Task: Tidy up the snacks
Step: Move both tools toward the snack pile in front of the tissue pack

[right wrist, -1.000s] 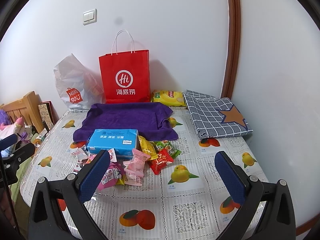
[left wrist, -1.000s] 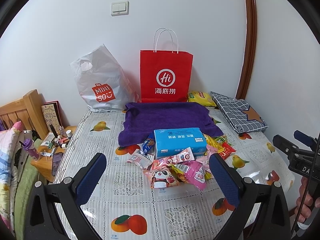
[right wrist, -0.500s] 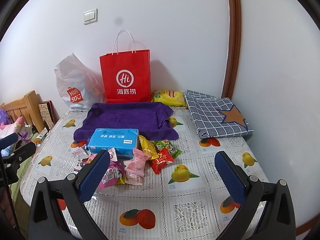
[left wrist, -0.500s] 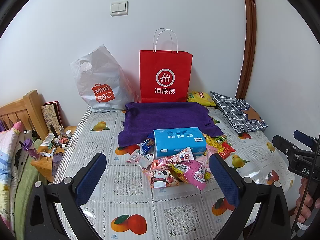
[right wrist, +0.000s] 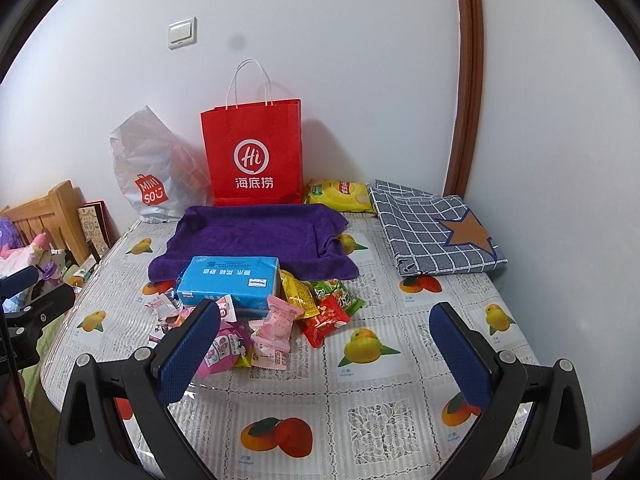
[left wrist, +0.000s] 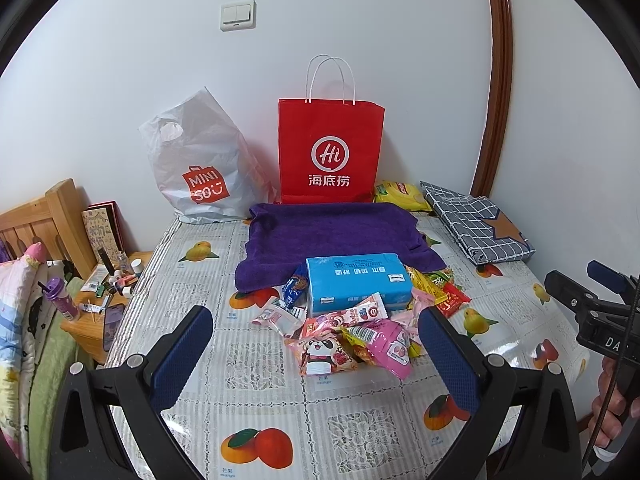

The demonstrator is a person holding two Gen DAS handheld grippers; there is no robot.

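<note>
A heap of small snack packets (left wrist: 352,336) (right wrist: 280,320) lies mid-table around a blue tissue pack (left wrist: 358,282) (right wrist: 228,284). Behind it a purple towel (left wrist: 336,236) (right wrist: 256,236) is spread flat. A red paper bag (left wrist: 330,152) (right wrist: 254,152) and a white plastic bag (left wrist: 196,168) (right wrist: 150,172) stand against the wall, with a yellow chip bag (left wrist: 400,192) (right wrist: 340,196) beside the red one. My left gripper (left wrist: 316,336) hovers open just short of the heap. My right gripper (right wrist: 326,332) is open too, above the table's front right, with nothing between its fingers.
A folded checked cloth with a star (left wrist: 480,224) (right wrist: 436,236) lies at the back right. The table (right wrist: 380,400) has a fruit-print cover. A wooden bedside stand with bottles and a phone (left wrist: 104,300) is off the left edge, next to a bed.
</note>
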